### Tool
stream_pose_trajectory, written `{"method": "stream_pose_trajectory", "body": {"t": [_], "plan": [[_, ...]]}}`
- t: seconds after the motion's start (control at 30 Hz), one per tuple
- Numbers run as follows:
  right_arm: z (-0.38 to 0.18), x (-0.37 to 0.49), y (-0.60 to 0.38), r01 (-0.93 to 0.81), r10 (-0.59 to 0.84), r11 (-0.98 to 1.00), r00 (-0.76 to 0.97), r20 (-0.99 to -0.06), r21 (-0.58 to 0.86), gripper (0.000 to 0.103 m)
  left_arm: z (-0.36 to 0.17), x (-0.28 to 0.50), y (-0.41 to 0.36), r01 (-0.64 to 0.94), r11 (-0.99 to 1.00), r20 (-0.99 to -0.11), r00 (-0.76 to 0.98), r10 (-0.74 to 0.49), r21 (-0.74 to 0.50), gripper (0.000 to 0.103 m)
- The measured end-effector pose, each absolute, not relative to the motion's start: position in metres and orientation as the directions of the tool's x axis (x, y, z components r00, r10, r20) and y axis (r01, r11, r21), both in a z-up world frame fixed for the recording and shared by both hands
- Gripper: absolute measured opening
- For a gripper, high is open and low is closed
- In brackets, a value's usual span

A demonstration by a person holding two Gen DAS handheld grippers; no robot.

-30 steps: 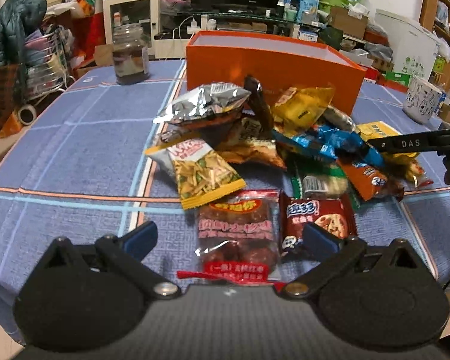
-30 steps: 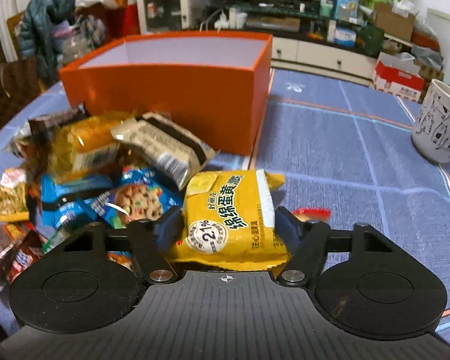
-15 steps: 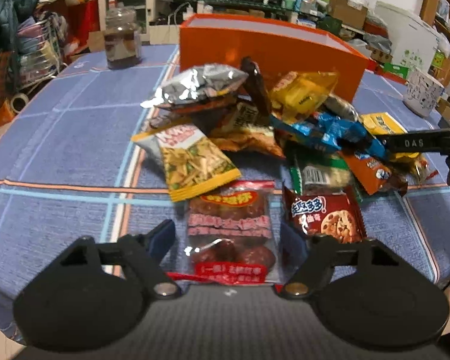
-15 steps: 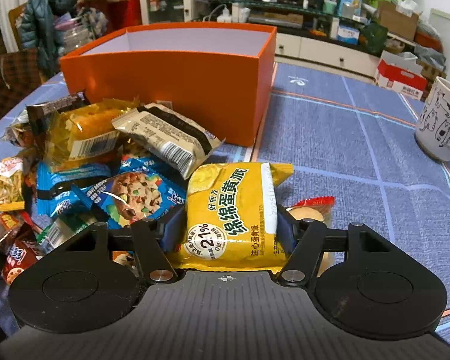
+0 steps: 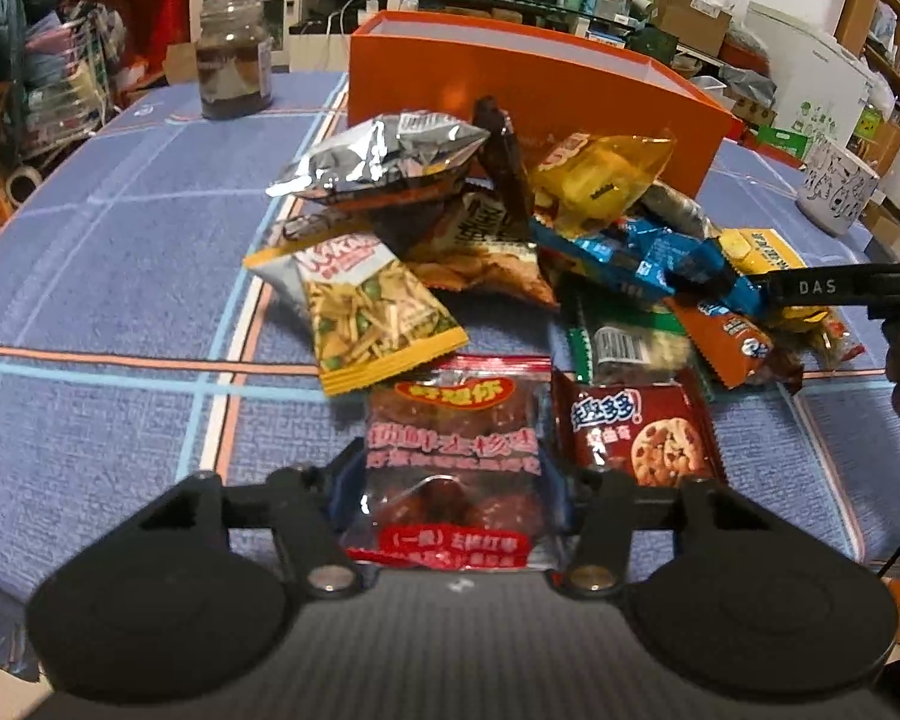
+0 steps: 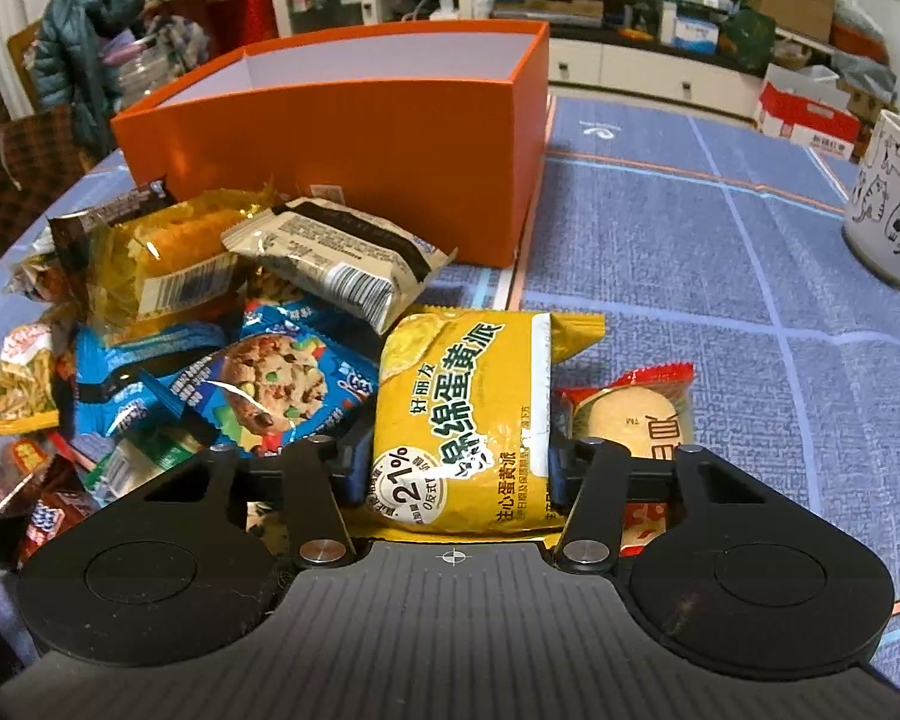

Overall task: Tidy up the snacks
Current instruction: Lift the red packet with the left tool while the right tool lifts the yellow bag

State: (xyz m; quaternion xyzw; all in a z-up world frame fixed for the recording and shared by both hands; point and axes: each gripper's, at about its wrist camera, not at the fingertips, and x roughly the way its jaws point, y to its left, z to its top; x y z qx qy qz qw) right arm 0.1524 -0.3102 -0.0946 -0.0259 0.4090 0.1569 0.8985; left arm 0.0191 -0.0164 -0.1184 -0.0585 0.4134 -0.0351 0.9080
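Observation:
A heap of snack packets (image 5: 510, 240) lies on the blue cloth in front of an orange open box (image 5: 510, 78). My left gripper (image 5: 456, 462) straddles a clear red packet of dried fruit (image 5: 453, 420) at the heap's near edge. Its jaws are closing and the pads touch the packet's two sides. In the right wrist view my right gripper (image 6: 457, 450) is closing on a yellow egg-yolk pie packet (image 6: 456, 396), which its pads squeeze from both sides. The orange box (image 6: 354, 138) stands just beyond, empty as far as I can see.
A dark red cookie packet (image 5: 636, 432) lies right of the held red one. A round biscuit packet (image 6: 630, 420) sits beside the yellow one. A white cat mug (image 6: 888, 198) stands far right, a dark jar (image 5: 234, 66) far left. Cluttered shelves lie beyond the table.
The left jaws came in from wide apart to the sides of the red packet. The right jaws narrowed onto the yellow packet. Neither hand shifted much.

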Motion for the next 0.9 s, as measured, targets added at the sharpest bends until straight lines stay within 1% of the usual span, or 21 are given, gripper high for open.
{"method": "stream_pose_trajectory", "body": {"t": [0.1, 0.33, 0.9], "plan": [[-0.092, 0.15, -0.307, -0.303, 0.248, 0.951, 0.624, -0.741, 0.063, 0.033, -0.115, 0.017, -0.016, 0.019, 0.991, -0.737, 0.667, -0.11, -0.131, 0.053], [-0.082, 0.143, -0.304, -0.303, 0.206, 0.953, 0.665, -0.718, -0.007, 0.032, -0.102, 0.012, -0.014, 0.034, 0.992, -0.708, 0.698, -0.111, -0.122, 0.053], [-0.073, 0.132, -0.314, -0.299, 0.19, 0.954, 0.679, -0.709, -0.03, 0.032, -0.085, 0.0, -0.024, 0.09, 0.984, -0.693, 0.7, -0.171, -0.152, 0.053]]}}
